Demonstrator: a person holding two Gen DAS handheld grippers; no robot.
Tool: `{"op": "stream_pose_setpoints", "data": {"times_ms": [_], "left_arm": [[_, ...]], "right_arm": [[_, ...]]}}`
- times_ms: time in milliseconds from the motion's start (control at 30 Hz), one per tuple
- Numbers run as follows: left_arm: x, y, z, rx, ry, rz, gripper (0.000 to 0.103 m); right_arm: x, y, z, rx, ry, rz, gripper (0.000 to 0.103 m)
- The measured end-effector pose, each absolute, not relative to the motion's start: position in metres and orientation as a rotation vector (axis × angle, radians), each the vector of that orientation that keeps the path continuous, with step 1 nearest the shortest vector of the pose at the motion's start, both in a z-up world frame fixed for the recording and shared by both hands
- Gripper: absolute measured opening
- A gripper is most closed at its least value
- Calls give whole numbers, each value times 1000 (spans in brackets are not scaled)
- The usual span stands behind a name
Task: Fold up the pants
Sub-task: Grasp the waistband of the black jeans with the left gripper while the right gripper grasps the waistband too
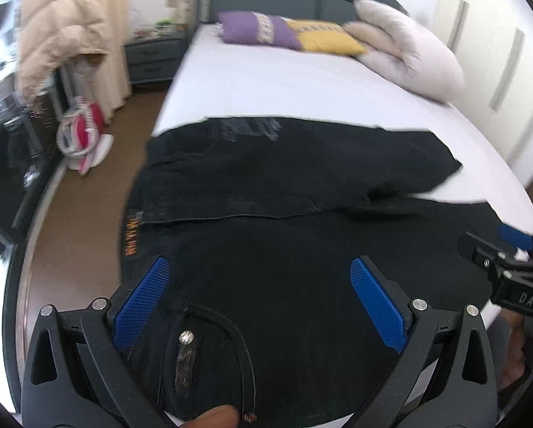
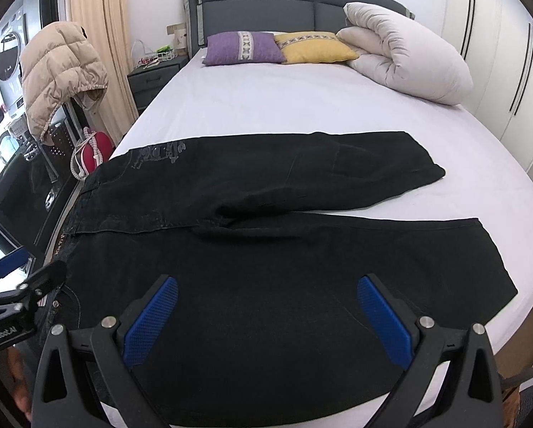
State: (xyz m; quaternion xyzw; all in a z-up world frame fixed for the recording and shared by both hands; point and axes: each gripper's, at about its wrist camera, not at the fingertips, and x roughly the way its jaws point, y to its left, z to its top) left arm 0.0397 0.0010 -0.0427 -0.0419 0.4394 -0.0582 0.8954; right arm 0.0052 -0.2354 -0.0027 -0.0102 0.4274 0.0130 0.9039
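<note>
Black pants (image 2: 266,249) lie flat across the bed (image 2: 284,107), waist at 9 o'clock, legs splayed toward 3. Both tools hover spread and empty: left tool (image 1: 259,299) over the waistband pocket, right tool (image 2: 266,314) over the near leg. Folding looks not yet begun; next, I judge, pinch the near edge and carry it over the far leg. Pillows and duvet (image 2: 409,57) sit at 12, well clear.

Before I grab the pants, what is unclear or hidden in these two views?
- Near edge of the black pants: cut off by the frame bottom and the right gripper.
- Waistband print: blurred, unreadable, left wrist view.
- Nightstand clutter: too small, either view.
</note>
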Motion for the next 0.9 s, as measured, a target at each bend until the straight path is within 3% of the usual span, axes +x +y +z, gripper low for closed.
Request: {"op": "stream_pose_setpoints", "data": {"times_ms": [233,467,633,867,900], "left_arm": [[90,17,-51,-89,938,-158,103],[223,60,-54,-49,910,-237,103],[331,81,-76,-1,1000,-331,103],[396,78,-125,91,1170,-466,103],[400,76,-132,113,1193,-479,99]], "right_arm": [[30,-242,-10,6,909,195,103],[69,-254,-17,-64,932,359,97],[91,-262,-24,-92,953,482,93],[120,-268,-45,-42,1015,584,83],[122,-267,-46,-44,1018,588,82]]}}
